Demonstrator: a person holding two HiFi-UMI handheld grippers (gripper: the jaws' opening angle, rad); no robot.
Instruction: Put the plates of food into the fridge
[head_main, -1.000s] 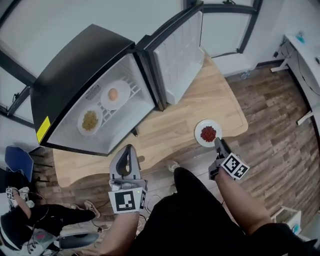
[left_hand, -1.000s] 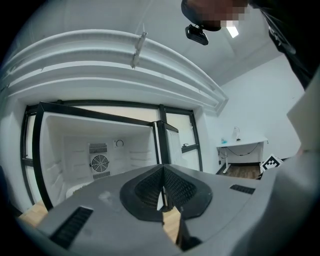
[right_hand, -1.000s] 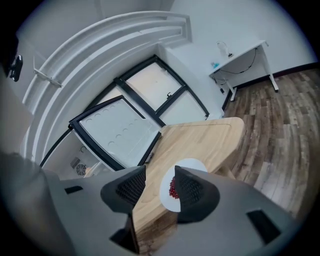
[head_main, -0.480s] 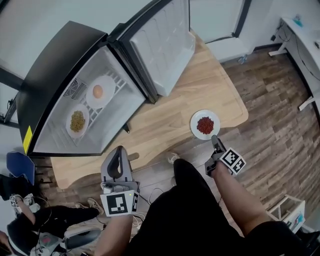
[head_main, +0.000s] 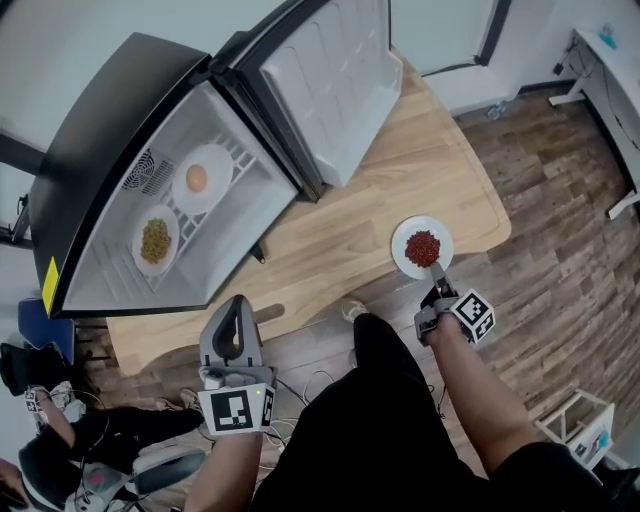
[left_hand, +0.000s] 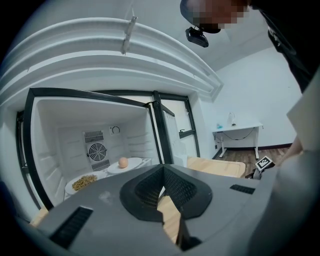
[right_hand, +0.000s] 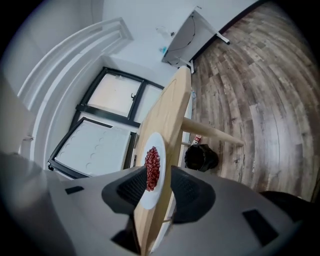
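Observation:
A white plate of red food (head_main: 422, 247) sits near the front edge of the wooden table (head_main: 340, 240). My right gripper (head_main: 437, 272) is at its near rim. In the right gripper view, the plate (right_hand: 151, 170) and the table edge stand between the jaws of the right gripper (right_hand: 154, 176). The jaws have just been closing, but the pads still stand apart from the plate. The open fridge (head_main: 120, 130) holds a plate with an orange ball (head_main: 202, 179) and a plate of yellowish food (head_main: 155, 240). My left gripper (head_main: 238, 302) hangs shut and empty below the table's front edge.
The fridge door (head_main: 335, 80) stands open over the back of the table. A white desk (head_main: 610, 60) is at the far right. A person sits on the floor at the lower left (head_main: 40, 440). A black object (right_hand: 201, 157) lies under the table.
My right gripper has rolled and dropped at the plate's near rim. The left gripper has sunk a little. The plates have not moved.

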